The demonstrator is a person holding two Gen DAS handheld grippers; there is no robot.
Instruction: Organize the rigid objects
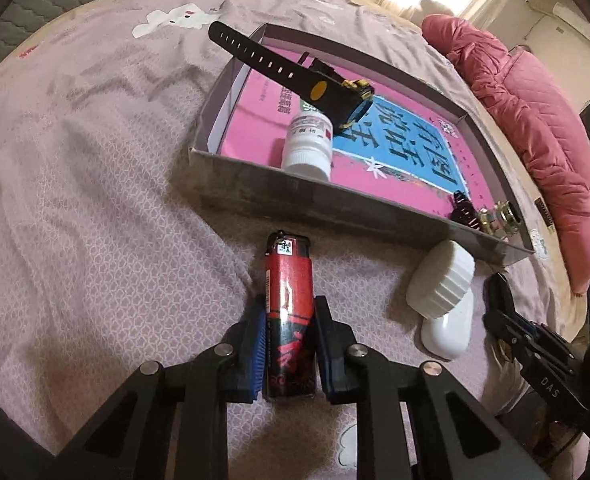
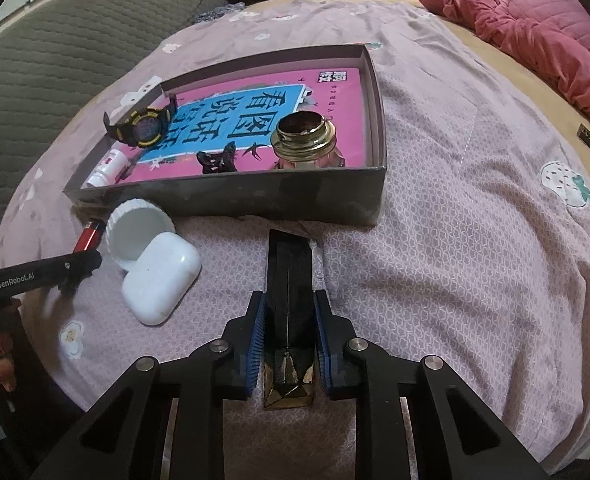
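In the left wrist view my left gripper (image 1: pixel 290 305) is shut on a red and black lighter (image 1: pixel 289 272), which lies on the pink bedsheet in front of a grey cardboard box (image 1: pixel 295 196). In the right wrist view my right gripper (image 2: pixel 289 300) is shut on a black faceted bar with a gold end (image 2: pixel 289 268), pointing at the box wall (image 2: pixel 235 192). The box holds a pink book, a black and yellow watch (image 2: pixel 145 130), a white pill bottle (image 2: pixel 107 168), a black clip (image 2: pixel 217 162) and a gold-necked glass jar (image 2: pixel 305 140).
A white ribbed cap (image 2: pixel 135 232) and a white earbud case (image 2: pixel 161 276) lie touching each other on the sheet between the two grippers, just outside the box. A pink quilt (image 2: pixel 535 28) is bunched at the far right. A grey quilted cushion (image 2: pixel 55 40) borders the bed's left.
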